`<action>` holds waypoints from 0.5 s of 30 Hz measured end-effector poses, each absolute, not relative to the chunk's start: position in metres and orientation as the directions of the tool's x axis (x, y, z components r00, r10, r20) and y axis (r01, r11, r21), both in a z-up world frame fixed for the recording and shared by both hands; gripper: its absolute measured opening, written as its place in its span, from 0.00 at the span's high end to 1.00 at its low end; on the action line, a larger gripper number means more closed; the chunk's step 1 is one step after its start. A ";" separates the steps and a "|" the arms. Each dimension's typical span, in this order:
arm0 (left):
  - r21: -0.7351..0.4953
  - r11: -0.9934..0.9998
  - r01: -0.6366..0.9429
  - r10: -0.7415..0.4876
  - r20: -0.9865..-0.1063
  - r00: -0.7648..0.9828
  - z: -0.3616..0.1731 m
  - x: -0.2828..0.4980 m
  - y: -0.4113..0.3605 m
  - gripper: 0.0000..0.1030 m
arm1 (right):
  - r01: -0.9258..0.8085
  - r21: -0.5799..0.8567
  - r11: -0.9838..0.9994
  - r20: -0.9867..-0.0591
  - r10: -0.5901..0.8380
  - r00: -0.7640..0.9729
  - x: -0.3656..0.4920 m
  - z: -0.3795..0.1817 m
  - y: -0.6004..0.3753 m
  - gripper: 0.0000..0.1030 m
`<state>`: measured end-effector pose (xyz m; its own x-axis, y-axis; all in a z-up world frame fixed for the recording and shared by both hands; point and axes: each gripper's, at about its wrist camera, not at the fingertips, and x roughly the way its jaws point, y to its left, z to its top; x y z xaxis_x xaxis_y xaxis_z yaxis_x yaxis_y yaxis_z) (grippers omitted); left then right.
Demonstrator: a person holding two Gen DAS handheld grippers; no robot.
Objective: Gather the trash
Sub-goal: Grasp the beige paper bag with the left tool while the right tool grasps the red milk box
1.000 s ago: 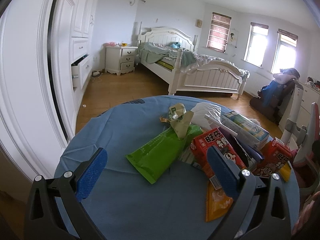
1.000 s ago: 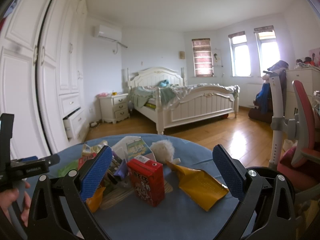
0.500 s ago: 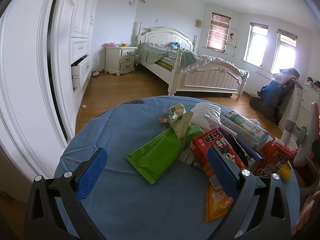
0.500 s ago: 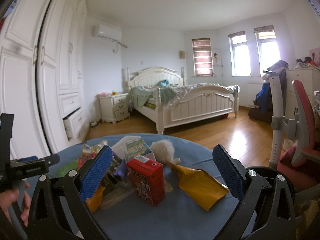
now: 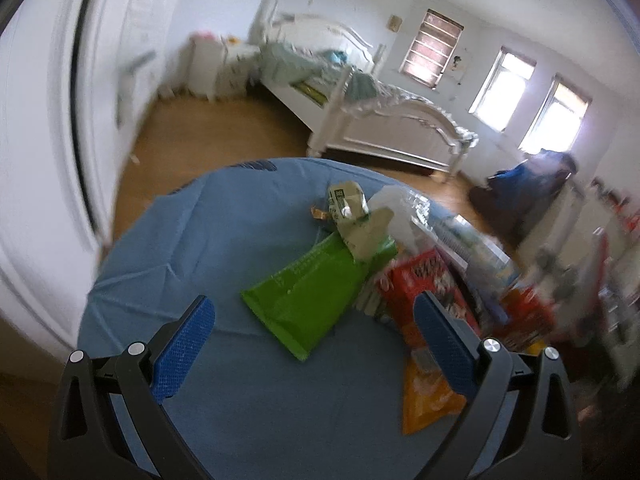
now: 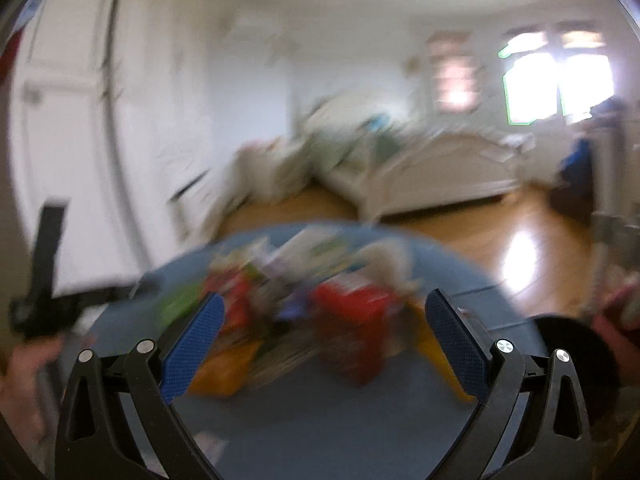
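Daylight floods in from the windows far ahead and to the right of the left gripper, blown out to white. The left wrist view is mildly smeared, worst toward its right edge. The right wrist view is heavily motion-blurred; only the right gripper stays sharp. Glare pools on the wooden floor. Both fisheye frames bend and darken at the rims.

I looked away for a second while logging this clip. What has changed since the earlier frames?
Both cameras have started moving: both views are now motion-blurred, the right far more. The left gripper and right gripper remain open and empty. The green wrapper and the other trash stay untouched on the blue tablecloth.
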<state>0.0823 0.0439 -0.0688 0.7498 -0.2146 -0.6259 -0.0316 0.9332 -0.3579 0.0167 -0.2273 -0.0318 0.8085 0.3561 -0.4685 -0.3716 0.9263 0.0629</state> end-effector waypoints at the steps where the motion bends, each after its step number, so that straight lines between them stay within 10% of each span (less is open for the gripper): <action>1: -0.392 0.920 -0.019 -0.253 -0.630 0.734 -0.067 0.092 0.051 0.05 | -0.403 0.029 0.915 -0.494 0.364 0.790 0.019 -0.031 -0.215 0.04; 8: -0.439 0.890 0.123 -0.411 -0.657 0.632 -0.056 0.167 0.046 0.05 | -0.573 -0.109 0.812 -0.633 0.388 0.670 0.049 -0.044 -0.135 0.28; 15: -0.401 0.901 0.168 -0.425 -0.730 0.536 -0.070 0.235 0.010 0.18 | -0.550 -0.115 0.827 -0.719 0.313 0.621 0.088 -0.073 -0.115 0.30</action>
<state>0.2349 0.0095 -0.0695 0.5362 -0.4246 -0.7295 0.1682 0.9007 -0.4006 0.0884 -0.1153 -0.0727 0.6208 0.3126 -0.7189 -0.5499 0.8272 -0.1152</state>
